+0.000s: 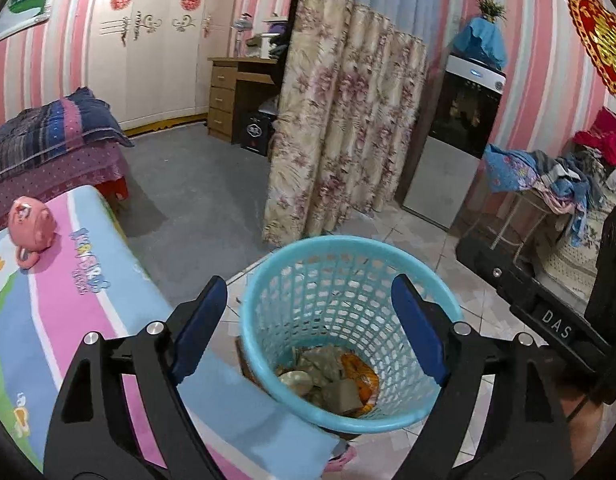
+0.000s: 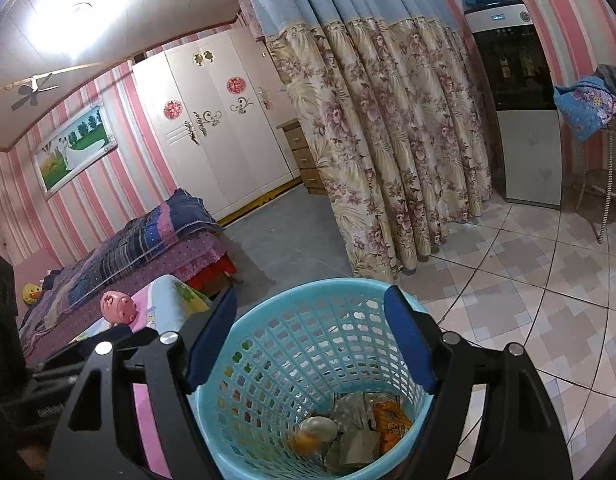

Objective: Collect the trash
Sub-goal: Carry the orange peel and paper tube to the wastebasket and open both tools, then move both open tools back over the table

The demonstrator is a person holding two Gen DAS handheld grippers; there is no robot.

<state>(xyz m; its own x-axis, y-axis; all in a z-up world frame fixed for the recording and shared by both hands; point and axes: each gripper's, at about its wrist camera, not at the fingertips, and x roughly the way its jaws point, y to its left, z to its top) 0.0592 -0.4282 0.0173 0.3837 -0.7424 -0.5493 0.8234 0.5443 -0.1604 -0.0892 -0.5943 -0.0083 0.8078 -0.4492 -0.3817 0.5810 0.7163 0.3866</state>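
A light-blue lattice basket (image 1: pixel 348 242) (image 2: pixel 211 412) stands on the tiled floor, right beside a low surface with a colourful cover. At its bottom lies trash (image 1: pixel 332 380) (image 2: pixel 356 428): crumpled grey-green wrappers, an orange packet (image 2: pixel 392 420) and a pale round piece. A small orange bit (image 2: pixel 303 440) looks blurred. My left gripper (image 1: pixel 308 284) hangs over the basket's mouth, jaws wide open, nothing between its blue pads. My right gripper (image 2: pixel 311 294) is also above the basket, open and empty. Its black body (image 1: pixel 556 320) shows at the right of the left wrist view.
The covered surface (image 1: pixel 67 288) at the left carries a pink pig toy (image 1: pixel 29 224) (image 2: pixel 115 306). Behind the basket hangs a floral curtain (image 1: pixel 340 120), with a water dispenser (image 1: pixel 456 136) to its right and a chair piled with clothes (image 1: pixel 560 184). A bed (image 2: pixel 119 256) stands far left.
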